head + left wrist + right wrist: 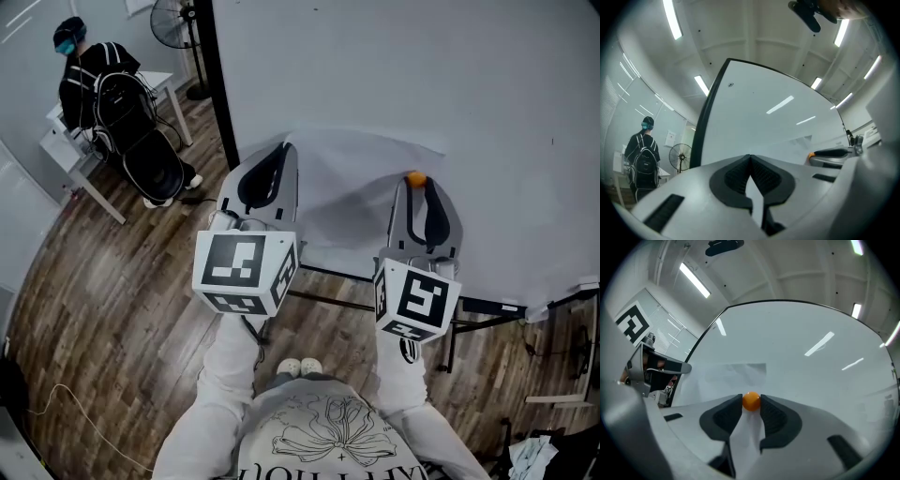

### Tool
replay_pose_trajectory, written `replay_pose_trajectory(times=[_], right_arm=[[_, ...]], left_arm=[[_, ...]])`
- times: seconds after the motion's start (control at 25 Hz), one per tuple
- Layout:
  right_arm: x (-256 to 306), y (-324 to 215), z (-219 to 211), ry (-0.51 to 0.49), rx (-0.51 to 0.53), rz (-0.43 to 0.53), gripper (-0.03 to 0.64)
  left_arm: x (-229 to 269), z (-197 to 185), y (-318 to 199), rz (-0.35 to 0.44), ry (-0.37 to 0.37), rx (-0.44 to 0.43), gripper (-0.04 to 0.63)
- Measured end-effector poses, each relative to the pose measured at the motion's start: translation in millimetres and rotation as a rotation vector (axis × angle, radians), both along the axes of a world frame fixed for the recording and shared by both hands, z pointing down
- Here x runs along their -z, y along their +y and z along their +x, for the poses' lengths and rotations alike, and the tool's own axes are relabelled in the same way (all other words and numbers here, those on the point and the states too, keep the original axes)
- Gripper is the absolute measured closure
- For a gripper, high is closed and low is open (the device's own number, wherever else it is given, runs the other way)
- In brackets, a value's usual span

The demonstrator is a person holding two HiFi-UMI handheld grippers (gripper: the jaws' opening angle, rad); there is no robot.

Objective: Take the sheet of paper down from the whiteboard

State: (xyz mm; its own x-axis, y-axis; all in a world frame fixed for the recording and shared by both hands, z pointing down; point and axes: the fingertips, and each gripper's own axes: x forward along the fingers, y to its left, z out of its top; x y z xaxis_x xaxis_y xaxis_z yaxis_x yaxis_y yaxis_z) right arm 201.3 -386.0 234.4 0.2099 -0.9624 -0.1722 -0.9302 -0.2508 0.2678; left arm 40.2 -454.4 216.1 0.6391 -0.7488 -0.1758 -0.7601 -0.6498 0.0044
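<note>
Right hand-held gripper [751, 405] pinching round orange magnet [751, 400], left hand-held gripper [750, 157] closed, white paper sheet [347, 197]

The whiteboard [450, 75] runs off the head view's top and right edges. The left gripper [284, 148] hides a corner of the paper [347, 197]. The right gripper [420, 187] half covers the orange magnet [414, 177].
</note>
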Motion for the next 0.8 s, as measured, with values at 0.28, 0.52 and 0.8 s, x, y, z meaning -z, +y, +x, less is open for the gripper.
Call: replay_pose_trajectory(times=[0.28, 0.52, 0.8], right_arm=[[2.5, 11.1, 18.1, -0.013, -0.016, 0.003, 0.499], [-1.8, 6.2, 21.3, -0.013, -0.008, -0.008, 0.499], [-1.0, 10.3, 21.8, -0.053, 0.023, 0.018, 0.489]], left_arm=[[3.1, -29.4, -0.6, -0.001, 0.026, 0.071, 0.591], [-2.3, -42.7, -0.8, -0.003, 0.003, 0.104, 0.591], [-1.4, -49.4, 6.3, -0.001, -0.003, 0.128, 0.591]])
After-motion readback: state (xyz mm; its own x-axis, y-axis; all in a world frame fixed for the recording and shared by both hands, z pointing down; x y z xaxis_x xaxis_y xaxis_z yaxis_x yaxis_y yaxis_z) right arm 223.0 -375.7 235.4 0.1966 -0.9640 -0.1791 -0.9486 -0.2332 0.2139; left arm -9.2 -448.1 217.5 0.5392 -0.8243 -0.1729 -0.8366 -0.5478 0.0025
